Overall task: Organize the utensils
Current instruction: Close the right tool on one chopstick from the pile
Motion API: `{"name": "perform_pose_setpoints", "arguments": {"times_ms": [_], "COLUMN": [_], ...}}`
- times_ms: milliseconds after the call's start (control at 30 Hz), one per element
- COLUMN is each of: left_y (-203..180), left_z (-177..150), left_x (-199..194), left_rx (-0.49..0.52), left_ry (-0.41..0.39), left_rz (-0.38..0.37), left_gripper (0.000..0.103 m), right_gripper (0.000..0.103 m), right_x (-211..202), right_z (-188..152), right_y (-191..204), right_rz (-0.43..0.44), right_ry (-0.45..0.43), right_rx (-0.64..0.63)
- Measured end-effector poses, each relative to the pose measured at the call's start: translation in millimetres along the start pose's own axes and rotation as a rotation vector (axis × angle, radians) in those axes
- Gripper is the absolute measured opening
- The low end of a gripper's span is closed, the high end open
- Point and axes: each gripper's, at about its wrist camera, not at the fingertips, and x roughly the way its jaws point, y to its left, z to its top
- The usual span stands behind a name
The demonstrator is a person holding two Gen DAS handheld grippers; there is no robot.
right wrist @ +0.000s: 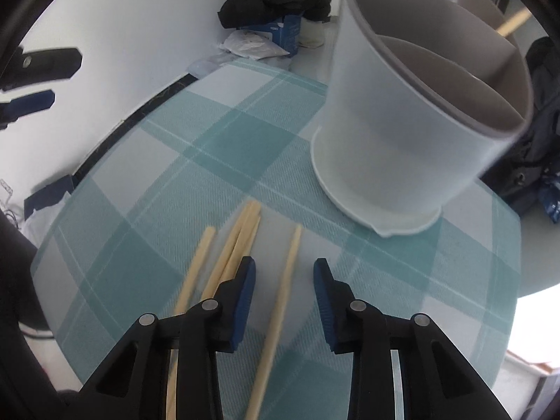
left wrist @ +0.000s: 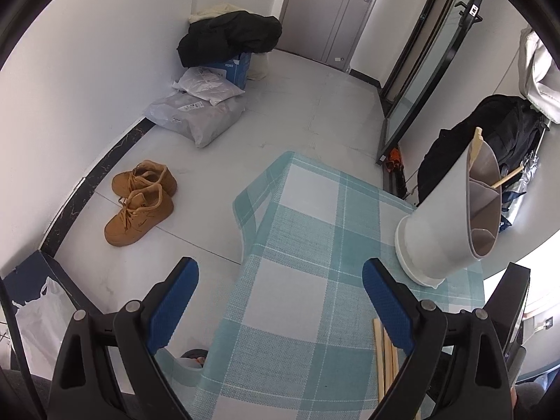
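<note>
Several wooden chopsticks (right wrist: 238, 241) lie on the teal-checked tablecloth (right wrist: 210, 140). One single chopstick (right wrist: 280, 301) lies apart on their right, between the blue pads of my right gripper (right wrist: 284, 262). The pads stand clear of it on both sides, so the gripper is open. A white utensil holder (right wrist: 402, 133) with grey dividers stands just beyond, holding a chopstick (right wrist: 512, 24). My left gripper (left wrist: 280, 264) hangs wide open over the cloth's left edge with nothing in it. In its view, the holder (left wrist: 441, 231) is at the right and chopstick ends (left wrist: 385, 360) show by its right finger.
The table (left wrist: 297, 280) ends at left over a grey floor with tan shoes (left wrist: 140, 203), grey parcels (left wrist: 199, 115) and a blue box under dark clothes (left wrist: 231, 38). A black backpack (left wrist: 490, 140) stands behind the holder. A glass door (left wrist: 430, 70) is at the back right.
</note>
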Motion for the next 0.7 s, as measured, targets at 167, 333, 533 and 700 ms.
{"name": "perform_pose_setpoints", "arguments": {"times_ms": [167, 333, 533, 700], "left_y": [4.8, -6.8, -31.5, -55.5], "left_z": [-3.4, -12.0, -34.2, -55.7], "left_x": [3.2, 6.5, 26.9, 40.8], "left_rx": [-0.022, 0.014, 0.075, 0.171], "left_ry": [0.013, 0.04, 0.196, 0.279], "left_rz": [0.017, 0.001, -0.086, -0.066], "left_gripper": [0.092, 0.092, 0.092, 0.092], "right_gripper": [0.004, 0.004, 0.004, 0.004], "right_x": [-3.2, -23.0, -68.2, -97.1], "right_z": [-5.0, -13.8, -27.1, -49.0], "right_y": [2.5, -17.0, -50.1, -87.9], "right_rz": [0.031, 0.076, 0.136, 0.196], "right_ry": [-0.031, -0.085, -0.22, -0.325], "right_rx": [0.005, 0.093, 0.258, 0.445]}}
